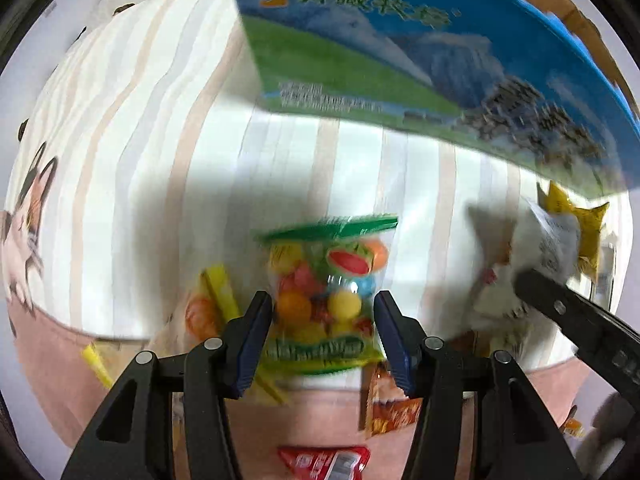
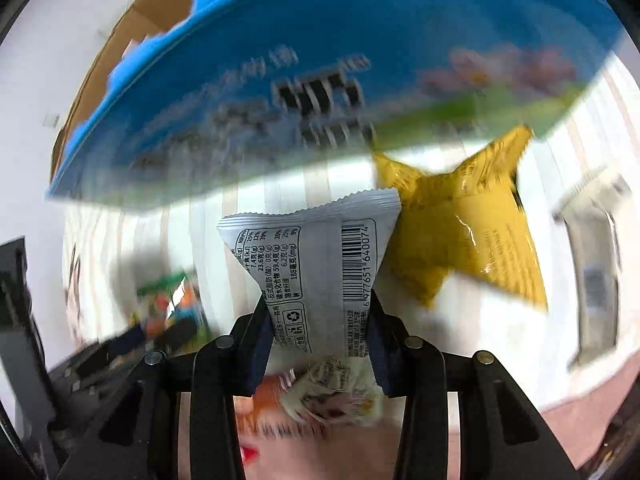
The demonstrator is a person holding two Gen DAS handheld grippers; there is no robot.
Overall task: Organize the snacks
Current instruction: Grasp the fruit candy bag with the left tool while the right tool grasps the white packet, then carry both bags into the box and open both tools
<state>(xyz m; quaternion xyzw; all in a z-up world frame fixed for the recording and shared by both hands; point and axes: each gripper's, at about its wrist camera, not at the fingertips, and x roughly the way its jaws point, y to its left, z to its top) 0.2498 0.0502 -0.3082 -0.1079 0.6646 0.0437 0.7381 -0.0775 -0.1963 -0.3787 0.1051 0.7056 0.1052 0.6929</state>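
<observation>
Left wrist view: clear candy bag with green header (image 1: pixel 326 292) is being pinched by left gripper (image 1: pixel 324 336) jaws; white crimped wrapper (image 2: pixel 320 276) is being pinched by right gripper (image 2: pixel 318 344), likely for boxing.

A striped bedsheet (image 1: pixel 168 128) with cartoon animal prints (image 1: pixel 28 216) at nine o'clock spreads beneath, pink border (image 1: pixel 52 360) at seven o'clock.

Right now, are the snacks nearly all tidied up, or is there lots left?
Lots left. I can't see any snack put away in the blue box yet. In hand: the left gripper squeezes the fruit candy bag, the right gripper the white packet. The yellow packet, orange packet and red packet lie loose on the cloth.
</observation>
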